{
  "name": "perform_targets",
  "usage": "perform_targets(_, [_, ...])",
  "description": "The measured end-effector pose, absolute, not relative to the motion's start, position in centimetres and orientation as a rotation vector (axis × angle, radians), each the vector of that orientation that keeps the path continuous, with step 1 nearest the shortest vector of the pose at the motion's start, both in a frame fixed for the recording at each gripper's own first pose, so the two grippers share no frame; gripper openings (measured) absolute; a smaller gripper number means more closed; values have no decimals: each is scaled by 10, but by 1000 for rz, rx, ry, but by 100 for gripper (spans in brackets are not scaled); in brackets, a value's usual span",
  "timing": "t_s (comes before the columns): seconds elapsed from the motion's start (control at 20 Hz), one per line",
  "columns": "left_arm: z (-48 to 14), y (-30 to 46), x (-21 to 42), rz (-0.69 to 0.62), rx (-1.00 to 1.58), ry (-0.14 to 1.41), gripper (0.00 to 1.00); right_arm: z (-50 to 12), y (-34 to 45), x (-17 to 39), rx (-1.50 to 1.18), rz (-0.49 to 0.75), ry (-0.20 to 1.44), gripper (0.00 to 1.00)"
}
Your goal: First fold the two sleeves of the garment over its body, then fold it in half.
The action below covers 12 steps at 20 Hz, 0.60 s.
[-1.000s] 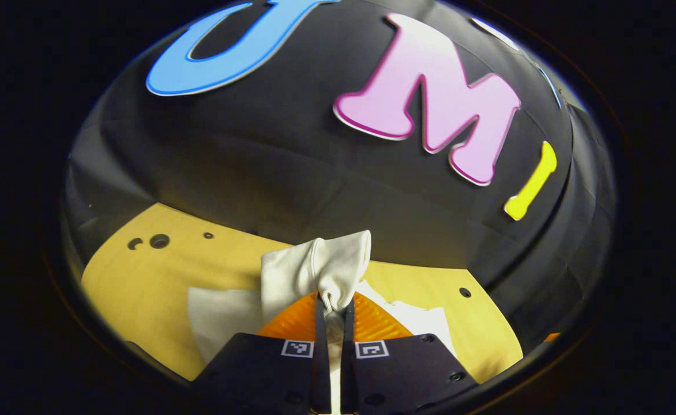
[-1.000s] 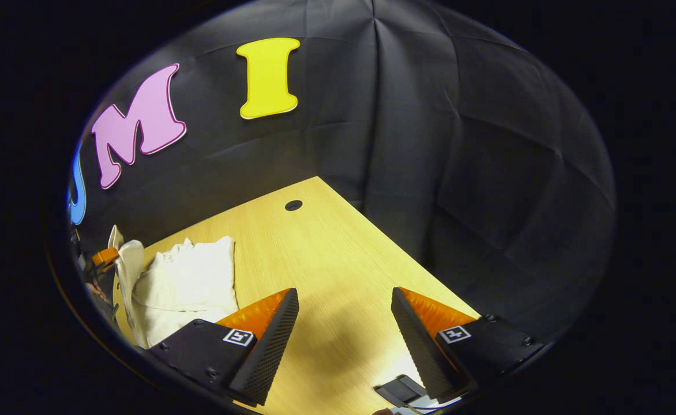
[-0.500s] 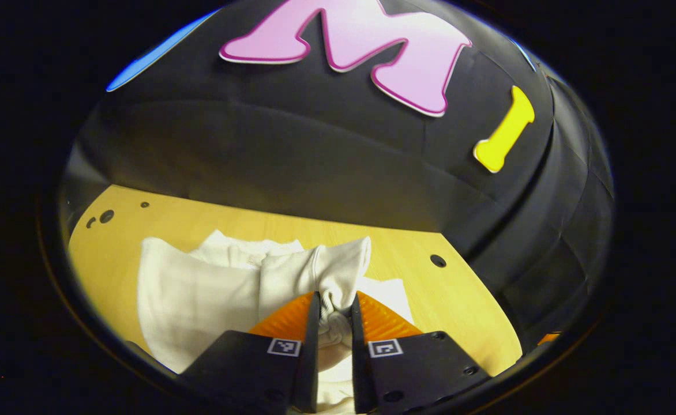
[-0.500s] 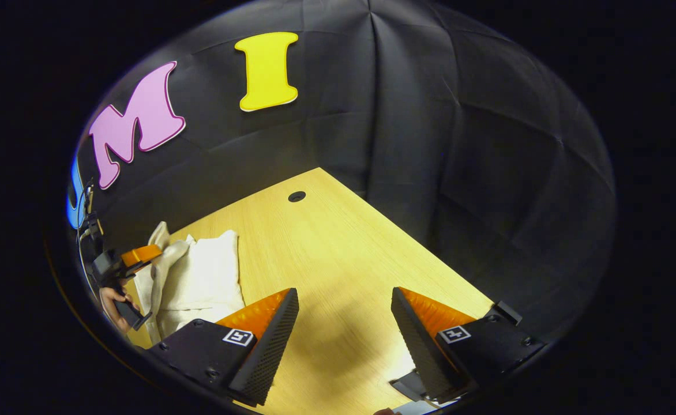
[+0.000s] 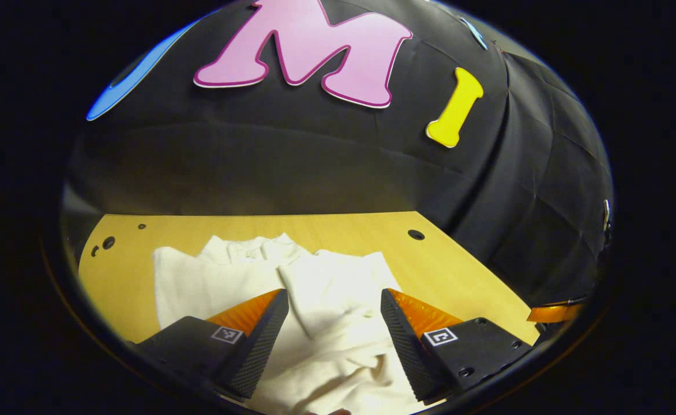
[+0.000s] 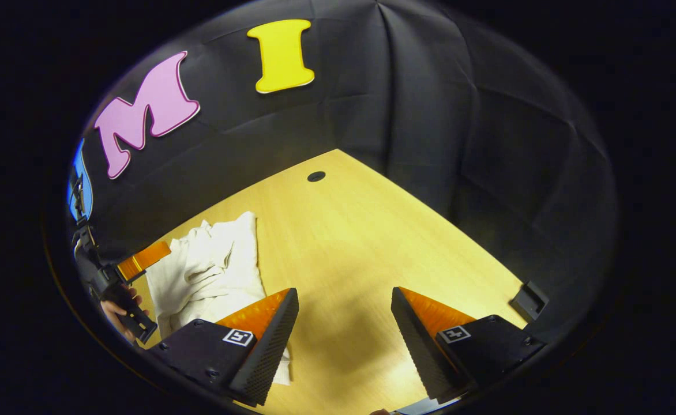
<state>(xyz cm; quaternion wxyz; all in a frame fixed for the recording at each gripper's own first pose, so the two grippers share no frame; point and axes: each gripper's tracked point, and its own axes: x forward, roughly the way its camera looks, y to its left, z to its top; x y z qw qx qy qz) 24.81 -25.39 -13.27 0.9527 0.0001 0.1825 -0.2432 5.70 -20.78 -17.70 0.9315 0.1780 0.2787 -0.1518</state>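
A white garment (image 5: 222, 279) lies on the yellow table (image 5: 459, 271), collar toward the far wall. One sleeve (image 5: 338, 288) rests folded over its body, straight ahead of my left gripper (image 5: 331, 298), which stands open just above the cloth and holds nothing. In the right gripper view the garment (image 6: 217, 265) sits at the left, rumpled. My right gripper (image 6: 344, 295) is open over bare table to the garment's right. The left gripper (image 6: 142, 259) and the hand (image 6: 120, 308) holding it appear at that view's left edge, beside the garment.
The table (image 6: 372, 230) has a round hole (image 6: 316, 176) near its far corner and small holes (image 5: 107, 242) at its far left. A small black block (image 6: 528, 300) sits at the table's right edge. Black cloth walls close in behind the table.
My left gripper has opened and let go of the bunched sleeve, which now lies flat on the garment's body. The right gripper stayed open and shifted only slightly.
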Motion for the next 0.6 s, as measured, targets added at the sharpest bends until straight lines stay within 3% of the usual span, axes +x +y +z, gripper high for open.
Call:
perform_targets(0.2, [-146,-187,214,-427,50,389,98,-190,-164,67,351,-221,601,99])
perform_targets(0.6, [-226,-80,117,-255,6,577,98,-237,-71,60,317,-39,731,99])
